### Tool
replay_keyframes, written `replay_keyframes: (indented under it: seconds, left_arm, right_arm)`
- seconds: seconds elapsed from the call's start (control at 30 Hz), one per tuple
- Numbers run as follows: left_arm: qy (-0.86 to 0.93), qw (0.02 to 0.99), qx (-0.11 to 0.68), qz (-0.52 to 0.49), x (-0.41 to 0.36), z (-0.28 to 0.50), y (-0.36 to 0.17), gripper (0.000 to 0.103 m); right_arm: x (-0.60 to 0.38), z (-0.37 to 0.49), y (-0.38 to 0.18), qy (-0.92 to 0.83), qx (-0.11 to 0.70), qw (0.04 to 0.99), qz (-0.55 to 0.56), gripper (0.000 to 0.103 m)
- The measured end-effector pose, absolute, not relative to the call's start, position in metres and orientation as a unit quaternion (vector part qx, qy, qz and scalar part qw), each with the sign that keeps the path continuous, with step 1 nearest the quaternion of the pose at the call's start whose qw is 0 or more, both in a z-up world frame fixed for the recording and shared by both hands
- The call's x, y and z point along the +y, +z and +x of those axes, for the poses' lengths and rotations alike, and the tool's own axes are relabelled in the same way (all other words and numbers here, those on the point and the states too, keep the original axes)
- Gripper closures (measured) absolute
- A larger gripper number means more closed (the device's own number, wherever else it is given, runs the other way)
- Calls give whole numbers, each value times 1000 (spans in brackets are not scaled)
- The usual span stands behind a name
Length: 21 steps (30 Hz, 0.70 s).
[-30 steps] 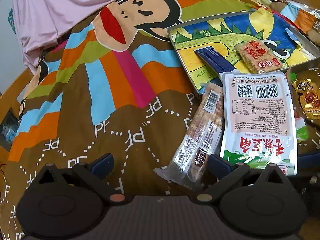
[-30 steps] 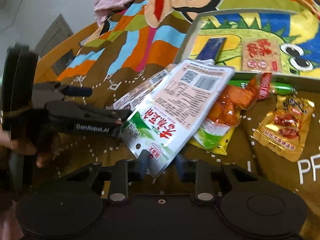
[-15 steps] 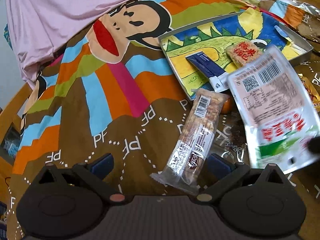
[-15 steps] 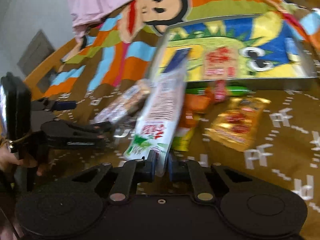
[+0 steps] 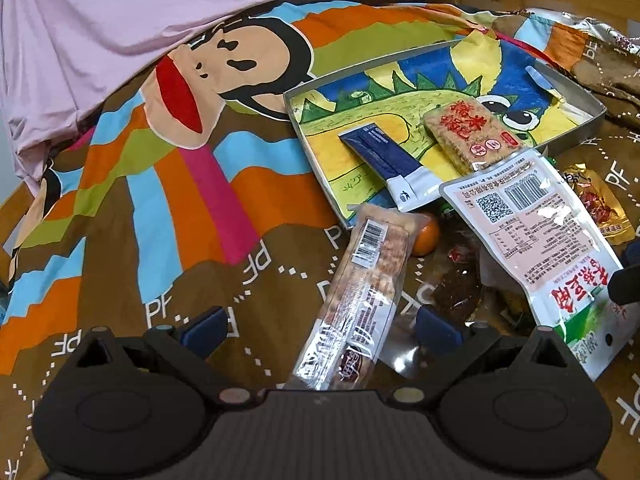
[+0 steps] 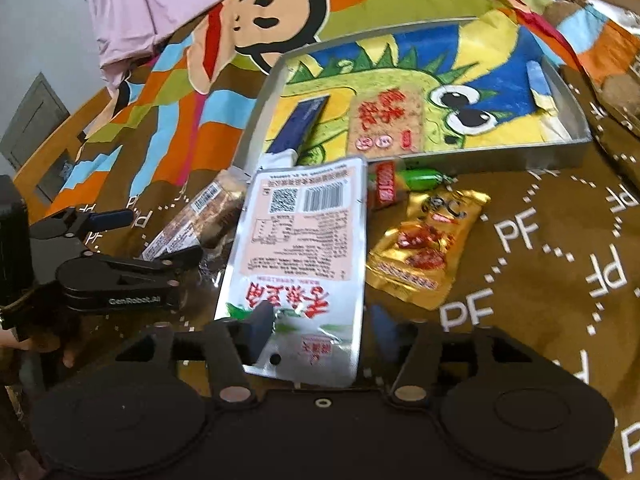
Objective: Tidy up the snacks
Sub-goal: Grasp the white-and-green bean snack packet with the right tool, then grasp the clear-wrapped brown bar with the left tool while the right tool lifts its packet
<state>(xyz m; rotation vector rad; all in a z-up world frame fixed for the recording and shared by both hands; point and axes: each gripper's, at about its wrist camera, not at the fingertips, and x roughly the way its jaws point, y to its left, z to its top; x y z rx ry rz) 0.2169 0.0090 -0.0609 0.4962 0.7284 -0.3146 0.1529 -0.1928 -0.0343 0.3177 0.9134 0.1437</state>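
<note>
Jaws of the right gripper (image 6: 318, 330): parted, and they have just been opening. The white pouch (image 6: 304, 264) lies between them, but the pads stand off its edges, so it is released, not gripped. The pouch lies flat, printed back up, its far end reaching the near wall of the tray (image 6: 500, 158) and its body overlapping other snacks. Judgement: it was let go short of the tray, perhaps to take a fresh hold, since most of it is outside.

Jaws of the left gripper (image 5: 320, 326): spread wide. A long clear-wrapped snack bar (image 5: 360, 300) lies lengthwise between them, with no pad pressing on it. Judgement: lined up for a grasp on the bar, not yet made.

Outward from the jaws: a gold packet (image 6: 424, 252) just right of the pouch, with a red wrapper (image 6: 386, 192) and a green one (image 6: 424, 178) near the tray wall. A small orange item (image 5: 425, 234) peeks out by the bar's far end.

Inside the tray: a dark blue sachet (image 5: 384, 160), one end resting over the tray's edge, and a square rice cake pack (image 5: 472, 132). Judgement: two items sorted, several left outside.

Everything rests on a striped cartoon-monkey cloth (image 5: 160, 200), with a pink fabric (image 5: 100, 20) draped over its far edge. A wooden edge shows beyond; I cannot tell whether a desk lies beneath.
</note>
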Motion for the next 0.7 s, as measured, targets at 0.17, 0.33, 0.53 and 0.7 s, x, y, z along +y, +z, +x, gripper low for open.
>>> replay_keyframes:
  seconds: [0.17, 0.33, 0.53, 0.7]
  left_arm:
    - [-155, 894, 365, 208, 11, 222, -60, 16]
    - [-168, 890, 390, 168, 14, 225, -57, 49]
    - [-151, 884, 409, 167, 10, 222, -51, 54]
    - [-131, 879, 434, 148, 13, 219, -38, 64]
  right_arm:
    - [-178, 162, -39, 84, 429, 889, 134, 24]
    - [-171, 162, -43, 87, 434, 890, 112, 24]
    - [-173, 159, -42, 80, 432, 892, 110, 24]
    - [-173, 157, -42, 80, 428, 894, 106, 21]
